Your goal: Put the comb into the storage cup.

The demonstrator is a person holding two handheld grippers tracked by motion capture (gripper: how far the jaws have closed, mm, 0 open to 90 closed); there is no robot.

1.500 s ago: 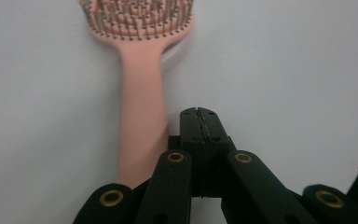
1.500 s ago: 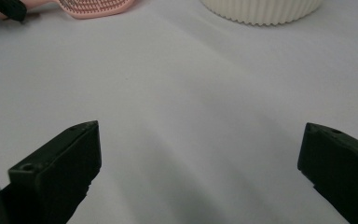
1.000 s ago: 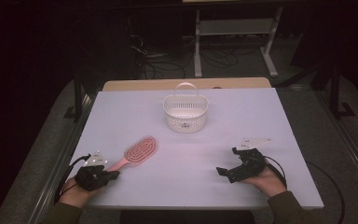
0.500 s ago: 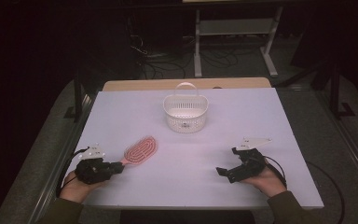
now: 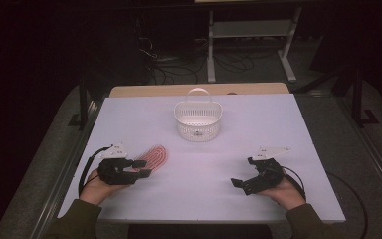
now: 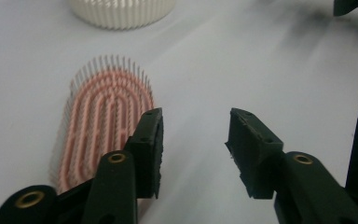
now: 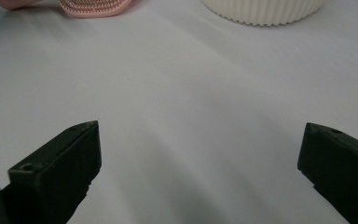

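Observation:
A pink hairbrush lies bristles up on the white table, at the front left. My left gripper hovers just over its handle end. In the left gripper view the brush head lies to the left of the left jaw, and nothing is between the jaws of my left gripper, which have just been opening. A white slotted basket with a handle stands mid-table. My right gripper rests at the front right, open wide over bare table.
The basket's ribbed wall is beyond the brush in the left gripper view and at the top of the right gripper view, near the brush tip. Dark floor, cables and a metal stand lie past the table's far edge.
The left jaws were shut on the brush handle and have opened, letting it go. The left hand shifted and lifted a little. The right hand has kept still.

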